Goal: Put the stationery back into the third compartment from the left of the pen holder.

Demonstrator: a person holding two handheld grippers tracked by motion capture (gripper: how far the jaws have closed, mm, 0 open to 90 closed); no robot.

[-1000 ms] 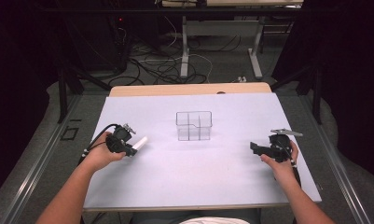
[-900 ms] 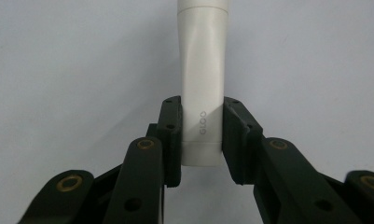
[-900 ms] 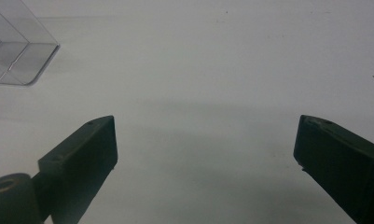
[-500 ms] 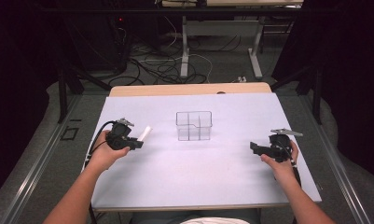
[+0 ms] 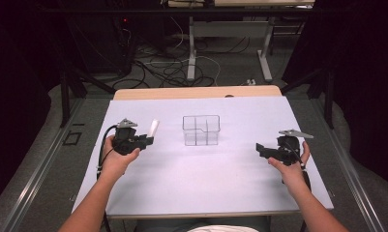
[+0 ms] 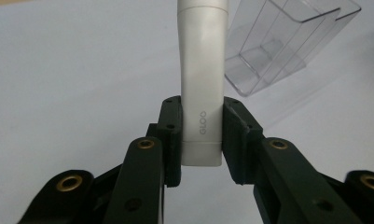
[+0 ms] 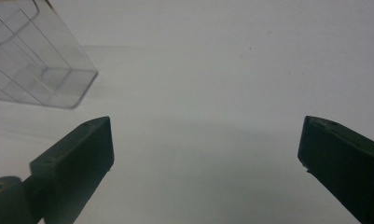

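Observation:
My left gripper [image 5: 145,140] [image 6: 202,140] is shut on a white tube [image 5: 153,128] [image 6: 202,79] marked "GLOO", holding it by its flat end so the tube points up and away above the table. A clear plastic organizer with compartments [image 5: 201,129] [image 6: 278,46] [image 7: 35,70] stands at the table's middle, to the right of the tube and apart from it. At the right side of the table my right gripper [image 5: 260,149] [image 7: 205,154] is open, its jaws wide apart with nothing between them, pointing left toward the organizer.
The white table top [image 5: 206,179] has a wooden strip [image 5: 196,92] along its far edge. Beyond it, cables and table legs [image 5: 191,48] lie on the floor. A metal rail [image 5: 41,164] runs along the left of the table.
My left gripper has lifted the white tube off the table and carried it up and a little toward the organizer. The right gripper has stayed where it was.

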